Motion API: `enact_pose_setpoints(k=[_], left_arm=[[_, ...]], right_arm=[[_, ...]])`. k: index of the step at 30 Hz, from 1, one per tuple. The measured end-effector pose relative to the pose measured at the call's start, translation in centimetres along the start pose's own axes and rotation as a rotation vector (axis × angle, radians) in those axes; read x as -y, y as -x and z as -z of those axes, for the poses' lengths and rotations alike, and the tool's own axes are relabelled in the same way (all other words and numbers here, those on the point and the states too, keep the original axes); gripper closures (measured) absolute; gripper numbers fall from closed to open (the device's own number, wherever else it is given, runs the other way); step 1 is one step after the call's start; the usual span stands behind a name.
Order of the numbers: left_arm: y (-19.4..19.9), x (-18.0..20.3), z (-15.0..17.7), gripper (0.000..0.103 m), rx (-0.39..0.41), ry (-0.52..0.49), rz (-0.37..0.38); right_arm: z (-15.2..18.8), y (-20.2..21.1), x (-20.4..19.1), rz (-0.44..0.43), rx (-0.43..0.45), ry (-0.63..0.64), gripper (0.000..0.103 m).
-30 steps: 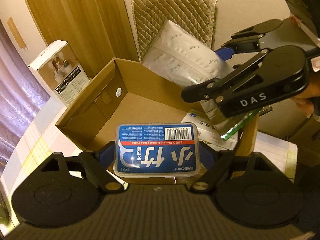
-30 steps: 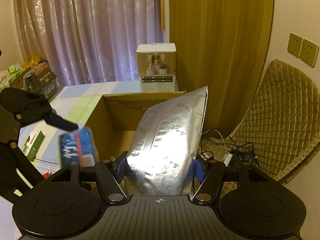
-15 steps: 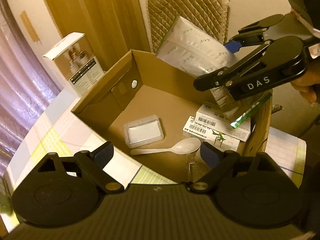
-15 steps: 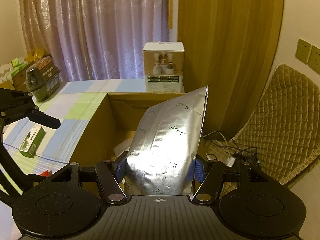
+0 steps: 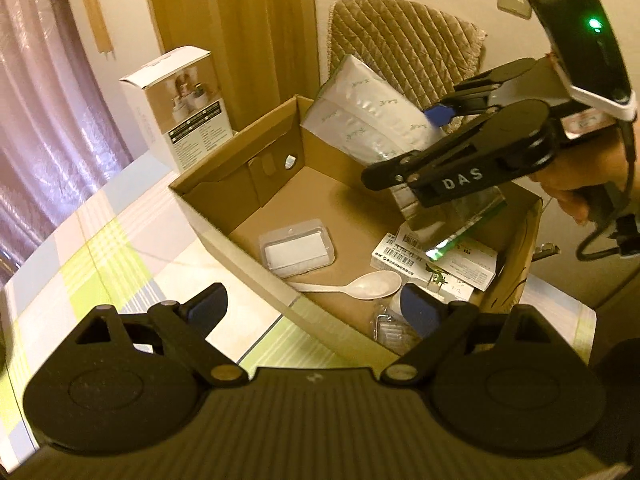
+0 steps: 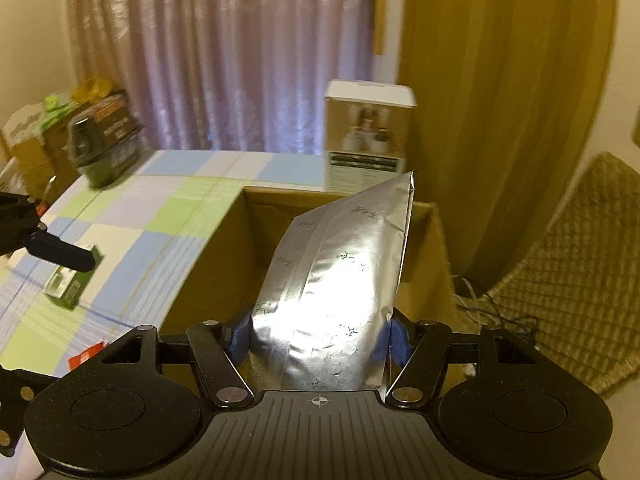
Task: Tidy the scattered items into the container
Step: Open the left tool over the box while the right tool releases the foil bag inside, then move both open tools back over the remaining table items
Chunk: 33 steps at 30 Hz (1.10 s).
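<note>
On the far left of the checked tablecloth [image 6: 168, 216] sits a dark jar [image 6: 104, 148], with a small green carton [image 6: 70, 282] nearer. The left gripper [image 5: 316, 304] hangs with wide, empty jaws over the near rim of the open brown cardboard box [image 5: 224, 200]. Inside lie a clear plastic case [image 5: 297, 252], a white plastic spoon [image 5: 360, 286] and flat white packets [image 5: 460, 264]. A white printed carton [image 5: 180, 104] stands behind the box. At the right, the right gripper [image 6: 320, 336] has its jaws opening around the silver foil pouch [image 6: 340, 280], over the box; a quilted chair [image 5: 404, 44] is beyond.
</note>
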<state>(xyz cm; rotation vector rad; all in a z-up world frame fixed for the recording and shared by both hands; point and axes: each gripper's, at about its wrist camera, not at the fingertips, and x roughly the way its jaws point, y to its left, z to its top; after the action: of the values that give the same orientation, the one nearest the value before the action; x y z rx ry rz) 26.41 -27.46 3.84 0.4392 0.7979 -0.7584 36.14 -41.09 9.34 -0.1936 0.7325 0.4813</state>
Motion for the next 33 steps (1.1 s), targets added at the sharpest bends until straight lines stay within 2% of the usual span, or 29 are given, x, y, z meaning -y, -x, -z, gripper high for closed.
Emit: enact_pose_setpoints(k=[1,2,20,33], left_arm=[[0.1,-0.2,0.1,0.012,0.001,0.006,-0.001],[0.2,-0.3,0.3,0.012,0.002,0.014,-0.002],[2.1,-1.5,3.6,0.012,-0.009,0.127,-0.016],[7.2,-0.7,6.3,0.011,0.001,0.216,-0.048]], right_arm=[[-0.1,0.0,-0.3,0.015,0.020,0.019,0.001],[-0.1,0.2,-0.5,0.038,0.048,0.037,0.000],[0.9,3.0,-1.6,0.046,0.048,-0.010,0.000],[1.2,7.3,-5.4,0.031,0.062,0.026,0.000]])
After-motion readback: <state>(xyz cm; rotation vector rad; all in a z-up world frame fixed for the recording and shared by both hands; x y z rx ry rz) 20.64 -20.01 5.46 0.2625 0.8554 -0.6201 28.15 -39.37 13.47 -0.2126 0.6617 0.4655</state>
